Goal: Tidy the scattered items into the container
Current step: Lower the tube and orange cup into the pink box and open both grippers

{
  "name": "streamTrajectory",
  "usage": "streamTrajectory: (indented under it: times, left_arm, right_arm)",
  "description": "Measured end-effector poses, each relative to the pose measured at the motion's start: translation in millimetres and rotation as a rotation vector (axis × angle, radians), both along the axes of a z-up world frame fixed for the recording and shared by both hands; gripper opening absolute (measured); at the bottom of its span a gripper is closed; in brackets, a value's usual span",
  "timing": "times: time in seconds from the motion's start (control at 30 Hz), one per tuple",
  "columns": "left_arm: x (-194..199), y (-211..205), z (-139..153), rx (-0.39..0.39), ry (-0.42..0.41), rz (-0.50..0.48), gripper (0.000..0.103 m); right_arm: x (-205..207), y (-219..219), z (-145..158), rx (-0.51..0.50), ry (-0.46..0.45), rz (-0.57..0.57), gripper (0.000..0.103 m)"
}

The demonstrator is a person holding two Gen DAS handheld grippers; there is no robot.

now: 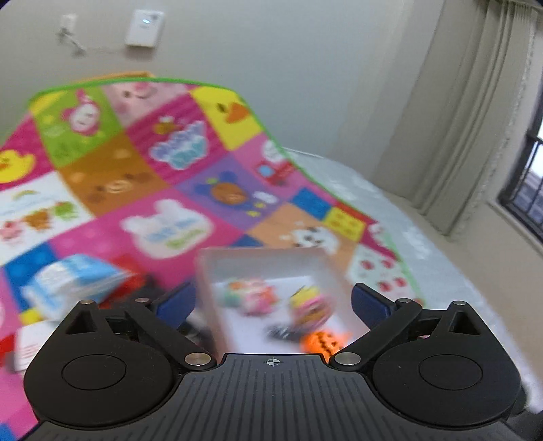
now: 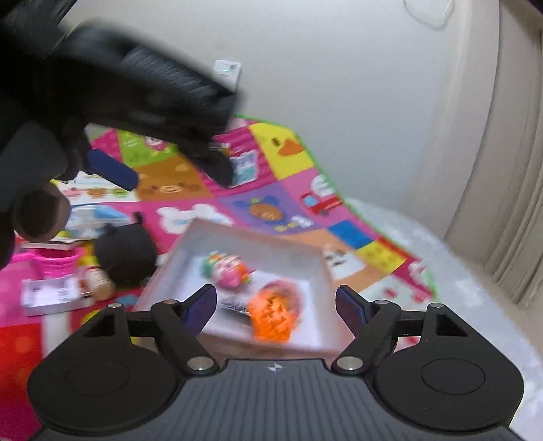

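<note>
A white open box [image 1: 315, 259] [image 2: 315, 268] sits on a colourful play mat. Inside lie a pink and green toy [image 1: 253, 295] [image 2: 225, 268], a striped round toy [image 1: 310, 305], a dark flat item [image 1: 283, 332] [image 2: 234, 305] and an orange pumpkin toy [image 1: 322, 341] [image 2: 271, 319]. My left gripper [image 1: 273, 302] is open and empty above the box; it also shows blurred at the upper left of the right wrist view [image 2: 169, 169]. My right gripper [image 2: 276, 305] is open and empty over the box's near side. Scattered left of the box: a black plush [image 2: 125, 252], a blue-white packet [image 1: 73, 283] [image 2: 95, 218], a white card box [image 2: 51, 295], a small bottle [image 2: 98, 283], a pink basket [image 2: 57, 263].
The play mat [image 1: 112, 190] [image 2: 264, 210] lies on a pale grey rug [image 1: 424, 244] [image 2: 441, 271]. A wall with a white device [image 1: 144, 27] stands behind. Curtains [image 1: 458, 118] and a window [image 1: 529, 190] are at the right.
</note>
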State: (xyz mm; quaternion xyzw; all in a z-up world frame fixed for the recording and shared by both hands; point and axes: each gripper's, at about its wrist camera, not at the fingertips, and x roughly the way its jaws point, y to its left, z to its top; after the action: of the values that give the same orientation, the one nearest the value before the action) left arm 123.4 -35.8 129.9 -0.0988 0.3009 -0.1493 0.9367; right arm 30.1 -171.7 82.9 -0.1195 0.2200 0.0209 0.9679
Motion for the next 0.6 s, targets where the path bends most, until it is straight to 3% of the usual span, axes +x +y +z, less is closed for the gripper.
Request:
streamTrajectory:
  times: [0.1,0.27,0.33,0.4,0.47,0.5,0.6]
  left_arm:
    - [-28,27,-29,0.090,0.036,0.030,0.102]
    - [-84,69,-70,0.188,0.181,0.021,0.102]
    - [-103,87,-66,0.198,0.233,0.120,0.102]
    - [-113,105,-55,0.140,0.312,0.339,0.102]
    - [-126,125,-42,-0.023,0.288,0.480,0.102]
    - [-130,131,-37,-0.038,0.251,0.503,0.103]
    - [-129,138,-24,0.100,0.101,0.539,0.103]
  right_arm:
    - [-24,4,-9,0.045,0.051,0.031,0.085]
    - [-41,18,-11,0.133,0.138,0.044,0.086]
    - [-38,32,-9,0.136,0.141,0.064,0.087]
    - [-32,50,-8,0.167,0.147,0.080,0.088]
    - [-26,68,-8,0.218,0.170,0.072,0.088]
    - [-24,76,-8,0.242,0.186,0.074,0.088]
    - [-28,101,-8,0.217,0.189,0.117,0.088]
